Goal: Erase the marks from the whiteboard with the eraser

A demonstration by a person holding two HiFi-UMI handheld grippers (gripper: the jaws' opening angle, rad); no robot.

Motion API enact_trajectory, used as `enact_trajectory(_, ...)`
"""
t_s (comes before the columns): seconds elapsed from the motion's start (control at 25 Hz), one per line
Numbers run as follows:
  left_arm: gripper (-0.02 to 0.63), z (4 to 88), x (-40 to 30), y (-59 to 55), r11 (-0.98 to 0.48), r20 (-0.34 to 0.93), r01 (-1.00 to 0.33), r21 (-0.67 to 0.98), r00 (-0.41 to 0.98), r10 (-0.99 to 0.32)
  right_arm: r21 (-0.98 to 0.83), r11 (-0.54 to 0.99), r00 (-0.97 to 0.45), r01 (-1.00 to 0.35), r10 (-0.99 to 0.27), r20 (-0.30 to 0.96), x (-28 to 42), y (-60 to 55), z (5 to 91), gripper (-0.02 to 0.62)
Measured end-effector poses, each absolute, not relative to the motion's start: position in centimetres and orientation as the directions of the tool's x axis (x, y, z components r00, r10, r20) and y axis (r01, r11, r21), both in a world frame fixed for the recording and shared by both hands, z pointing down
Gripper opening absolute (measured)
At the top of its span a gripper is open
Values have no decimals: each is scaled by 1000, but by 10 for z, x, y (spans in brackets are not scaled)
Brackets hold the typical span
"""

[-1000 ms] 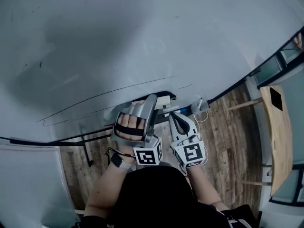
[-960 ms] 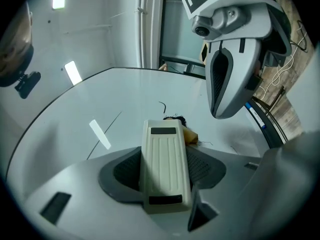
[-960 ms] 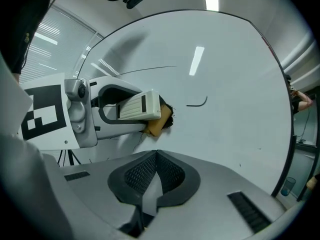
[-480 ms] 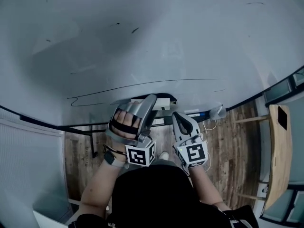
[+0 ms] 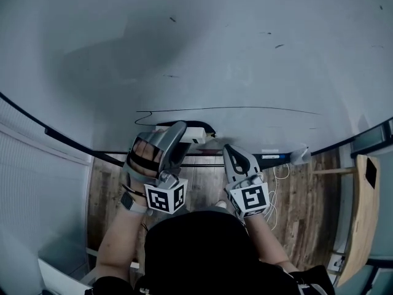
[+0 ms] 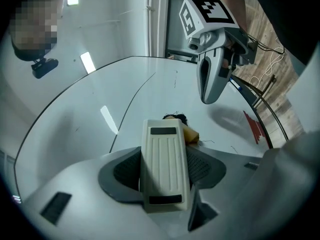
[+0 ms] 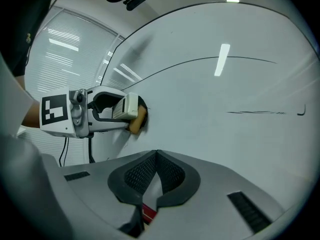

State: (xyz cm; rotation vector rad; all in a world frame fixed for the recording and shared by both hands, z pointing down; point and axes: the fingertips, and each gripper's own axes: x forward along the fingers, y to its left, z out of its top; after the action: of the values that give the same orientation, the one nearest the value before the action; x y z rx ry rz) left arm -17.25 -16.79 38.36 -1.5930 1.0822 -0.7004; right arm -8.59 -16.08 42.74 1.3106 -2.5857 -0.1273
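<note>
Cream eraser point(image 6: 163, 149), clamped in the left hand-held gripper point(image 6: 165, 176), may tilt and skip the black line point(image 5: 245, 108); the right hand-held gripper point(image 7: 156, 174) is closed, empty.

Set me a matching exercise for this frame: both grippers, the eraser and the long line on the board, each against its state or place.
1. left gripper
2. right gripper
3. white plastic eraser with tan felt
4. long thin black line

A. jaws together, nothing between them
B. drawn across the whiteboard
C. jaws shut on the eraser
D. felt end against the whiteboard

Pairs: 1-C, 2-A, 3-D, 4-B.
</note>
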Motion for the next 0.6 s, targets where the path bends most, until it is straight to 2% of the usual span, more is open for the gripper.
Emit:
enact_trajectory(0.36,264,393,-265,-162,-59,-65,-317,-946,367,-928,186,649,-623,-738,-761,180,-147,-158,433,28)
enact_trajectory(0.48,264,392,-293,-161,-61,-74,-389,-919,322,-944,193,656,-630,-730,-755,182,-154,-158,434,28)
enact_trajectory(0.6,264,389,-317,-161,-64,-87,-515,-855,264,-961,197,661,-637,-724,-751,177,-159,-158,433,28)
